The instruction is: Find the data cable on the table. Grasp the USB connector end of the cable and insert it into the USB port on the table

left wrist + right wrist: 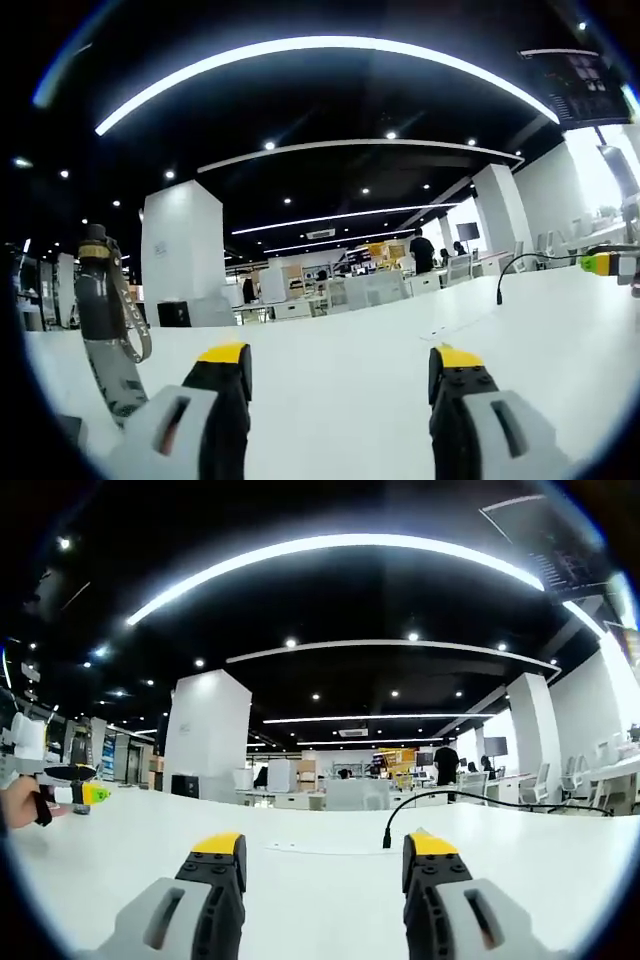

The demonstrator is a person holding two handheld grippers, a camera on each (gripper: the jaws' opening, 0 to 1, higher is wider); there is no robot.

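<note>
A thin black data cable (pixel 440 796) lies on the white table (pixel 300 880), its free end (pixel 387 840) pointing down just left of my right jaw tip. My right gripper (pixel 325 845) is open and holds nothing. The left gripper view has the same cable (pixel 520 260) to the far right, its end (pixel 498 297) hanging toward the table (pixel 340 400). My left gripper (pixel 340 360) is open with nothing between its jaws, well short of the cable. The other gripper (pixel 603 263) appears at the right edge. I cannot make out a USB port.
A dark grey bottle (pixel 95 290) with a strap stands at the left, close to my left jaw. A hand with the left gripper (pixel 70 790) is at the left edge. A thin pale strip (pixel 300 849) lies flat on the table. Office desks and people are far behind.
</note>
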